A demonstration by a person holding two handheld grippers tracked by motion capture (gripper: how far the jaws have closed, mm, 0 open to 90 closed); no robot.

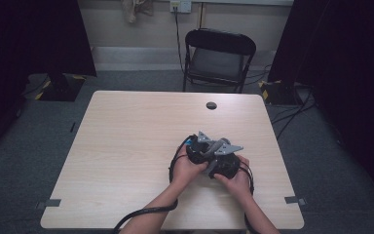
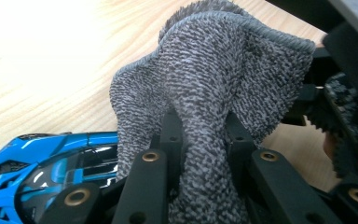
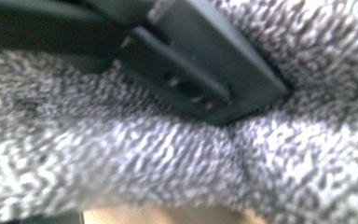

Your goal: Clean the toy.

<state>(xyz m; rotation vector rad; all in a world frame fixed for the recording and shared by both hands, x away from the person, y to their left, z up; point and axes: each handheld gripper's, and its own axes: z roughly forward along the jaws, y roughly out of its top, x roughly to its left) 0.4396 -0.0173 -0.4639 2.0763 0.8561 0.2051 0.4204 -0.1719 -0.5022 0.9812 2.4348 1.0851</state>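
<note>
While your two hands meet over the right half of the bench (image 1: 126, 146), your left gripper (image 2: 200, 135) has its jaws pinched tight on a fold of the grey cloth (image 2: 214, 70), which rises above them. Just left of it lies a blue toy car (image 2: 42, 168). Your right gripper (image 1: 226, 163) presses into the same cloth; I cannot tell whether its jaws grip anything.

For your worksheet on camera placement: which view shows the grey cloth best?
The left gripper view: the cloth stands clear, pinched in that gripper's jaws. The right gripper view shows it blurred; the high view, a grey scrap.
</note>
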